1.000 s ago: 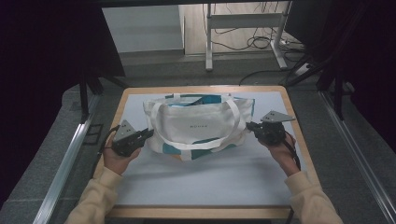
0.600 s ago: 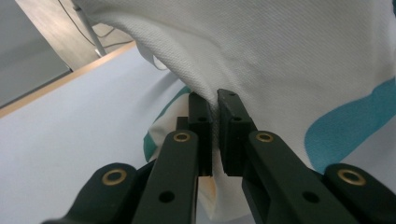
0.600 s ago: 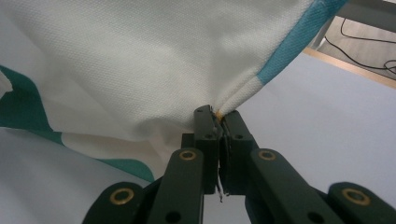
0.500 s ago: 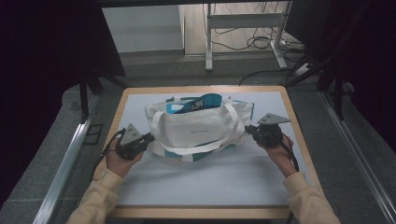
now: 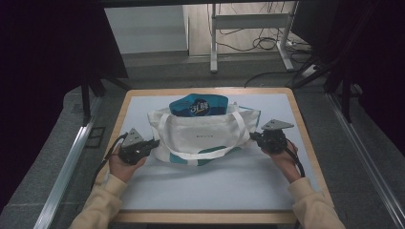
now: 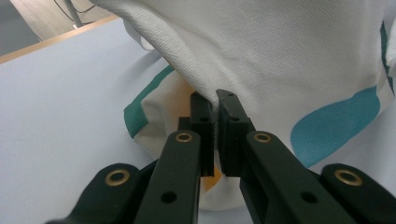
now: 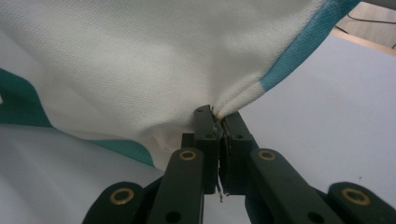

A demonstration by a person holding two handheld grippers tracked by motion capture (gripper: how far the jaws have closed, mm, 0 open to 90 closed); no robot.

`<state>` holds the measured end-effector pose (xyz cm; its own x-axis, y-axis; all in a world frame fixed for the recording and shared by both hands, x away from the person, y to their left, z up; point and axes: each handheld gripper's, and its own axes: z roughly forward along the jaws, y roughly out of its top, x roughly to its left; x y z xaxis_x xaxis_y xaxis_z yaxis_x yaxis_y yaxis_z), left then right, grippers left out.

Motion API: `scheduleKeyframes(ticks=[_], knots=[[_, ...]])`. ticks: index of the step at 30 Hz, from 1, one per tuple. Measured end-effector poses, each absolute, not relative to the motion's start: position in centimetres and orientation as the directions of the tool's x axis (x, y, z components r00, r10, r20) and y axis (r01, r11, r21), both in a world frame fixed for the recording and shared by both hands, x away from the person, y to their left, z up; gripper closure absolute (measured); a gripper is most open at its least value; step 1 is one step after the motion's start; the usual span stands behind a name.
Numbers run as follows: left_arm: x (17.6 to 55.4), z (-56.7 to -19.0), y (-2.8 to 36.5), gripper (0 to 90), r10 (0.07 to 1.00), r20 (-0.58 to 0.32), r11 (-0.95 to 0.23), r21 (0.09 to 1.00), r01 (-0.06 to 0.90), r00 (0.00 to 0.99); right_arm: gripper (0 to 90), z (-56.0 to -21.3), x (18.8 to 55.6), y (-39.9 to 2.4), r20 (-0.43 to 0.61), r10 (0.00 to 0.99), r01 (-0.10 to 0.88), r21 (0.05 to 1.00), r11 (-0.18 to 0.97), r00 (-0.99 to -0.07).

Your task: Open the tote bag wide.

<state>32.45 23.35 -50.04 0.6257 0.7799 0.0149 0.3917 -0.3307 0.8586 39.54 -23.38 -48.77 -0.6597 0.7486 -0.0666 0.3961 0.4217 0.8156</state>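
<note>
Two grippers are in your hands, and both are clamped on the same item: a white woven-fabric tote bag with teal patches and white strap handles (image 5: 203, 138). It sits slightly beyond the middle of the pale blue table top with a light wooden rim (image 5: 210, 191).

Your left gripper (image 5: 154, 142) meets the bag at its left edge. In the left gripper view, your left gripper (image 6: 215, 100) has its black jaws drawn nearly together, with a fold of the white cloth (image 6: 289, 56) pinched at the tips. The cloth rises taut from the pinch.

Your right gripper (image 5: 253, 137) meets the bag at its right edge. In the right gripper view, your right gripper (image 7: 217, 113) has its jaws closed on the corner seam, where the white fabric meets a teal border strip (image 7: 303, 42). A loose thread (image 7: 218, 189) hangs between the jaws.

The bag's mouth faces away from you. A blue glossy snack packet with printed lettering (image 5: 198, 105) protrudes from it at the far side. The white handles lie looped across the near face of the bag.
</note>
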Motion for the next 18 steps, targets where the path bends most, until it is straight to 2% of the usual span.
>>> scheduleKeyframes(ticks=[18], knots=[[32.3, -51.2, 22.7, 86.9, 0.783, 0.014, -0.355, 0.832, 0.428, 0.622, 86.2, -50.8, 39.2, -23.3, -0.027, 0.753, 0.436, 0.801, 0.410, -0.657]])
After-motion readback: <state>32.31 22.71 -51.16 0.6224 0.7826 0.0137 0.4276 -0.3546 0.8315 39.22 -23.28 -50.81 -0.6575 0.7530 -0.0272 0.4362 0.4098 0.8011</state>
